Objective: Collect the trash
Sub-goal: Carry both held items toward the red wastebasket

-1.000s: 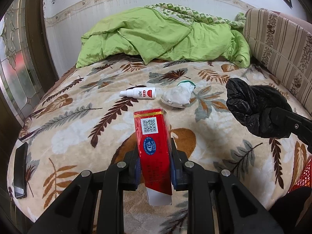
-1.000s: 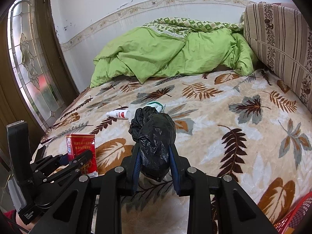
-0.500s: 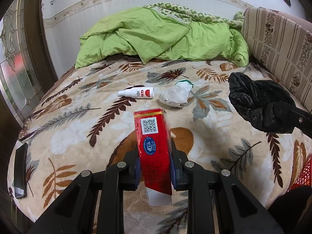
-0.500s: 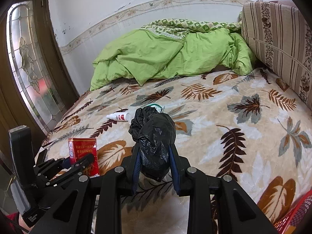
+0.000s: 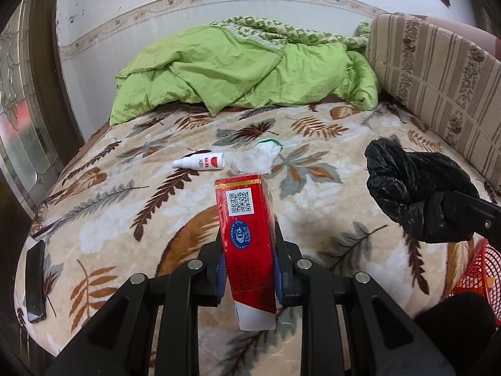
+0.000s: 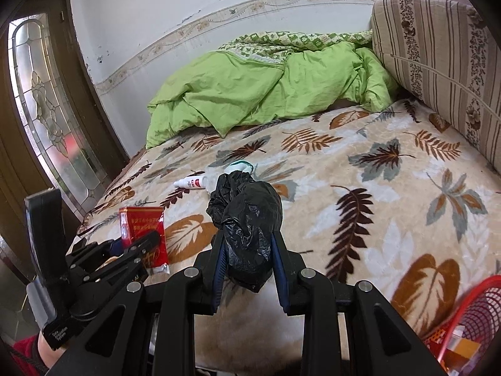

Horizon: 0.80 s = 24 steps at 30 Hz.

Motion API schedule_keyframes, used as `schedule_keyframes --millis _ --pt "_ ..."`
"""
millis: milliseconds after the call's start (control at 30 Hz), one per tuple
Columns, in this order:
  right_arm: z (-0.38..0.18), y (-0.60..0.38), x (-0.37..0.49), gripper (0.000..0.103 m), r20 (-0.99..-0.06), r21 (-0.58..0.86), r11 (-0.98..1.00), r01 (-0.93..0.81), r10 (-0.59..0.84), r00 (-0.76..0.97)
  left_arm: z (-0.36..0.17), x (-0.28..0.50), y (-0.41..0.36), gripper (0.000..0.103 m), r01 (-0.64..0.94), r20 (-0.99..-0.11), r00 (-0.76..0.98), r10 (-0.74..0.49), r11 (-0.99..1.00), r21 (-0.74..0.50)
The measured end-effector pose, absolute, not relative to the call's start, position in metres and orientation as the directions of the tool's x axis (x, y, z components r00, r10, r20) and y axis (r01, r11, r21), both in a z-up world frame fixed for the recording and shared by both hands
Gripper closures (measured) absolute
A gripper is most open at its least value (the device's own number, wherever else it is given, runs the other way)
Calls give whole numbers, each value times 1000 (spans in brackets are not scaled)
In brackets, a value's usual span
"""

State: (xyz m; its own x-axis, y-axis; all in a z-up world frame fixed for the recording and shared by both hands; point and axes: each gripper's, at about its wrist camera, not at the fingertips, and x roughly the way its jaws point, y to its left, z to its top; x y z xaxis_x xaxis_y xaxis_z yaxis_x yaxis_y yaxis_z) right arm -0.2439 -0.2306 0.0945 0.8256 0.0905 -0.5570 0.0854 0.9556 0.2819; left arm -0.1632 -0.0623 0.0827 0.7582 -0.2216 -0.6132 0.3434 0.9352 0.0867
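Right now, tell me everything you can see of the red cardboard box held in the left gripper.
The red cardboard box is a slim, glossy rectangular pack with a gold band along its top edge, a white QR-code sticker and a round blue seal on the narrow face, and gold print on the broad face. It stands almost upright, tilted slightly, clamped at its lower half between the fingers of the left gripper, above the leaf-patterned blanket without touching it. A white flap pokes out of its bottom end.
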Motion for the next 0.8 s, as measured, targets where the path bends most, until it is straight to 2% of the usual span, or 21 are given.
schedule_keyframes --millis 800 --pt "152 -258 -335 74 -474 300 942 152 8 881 141 -238 -104 81 495 -581 729 -362 865 82"
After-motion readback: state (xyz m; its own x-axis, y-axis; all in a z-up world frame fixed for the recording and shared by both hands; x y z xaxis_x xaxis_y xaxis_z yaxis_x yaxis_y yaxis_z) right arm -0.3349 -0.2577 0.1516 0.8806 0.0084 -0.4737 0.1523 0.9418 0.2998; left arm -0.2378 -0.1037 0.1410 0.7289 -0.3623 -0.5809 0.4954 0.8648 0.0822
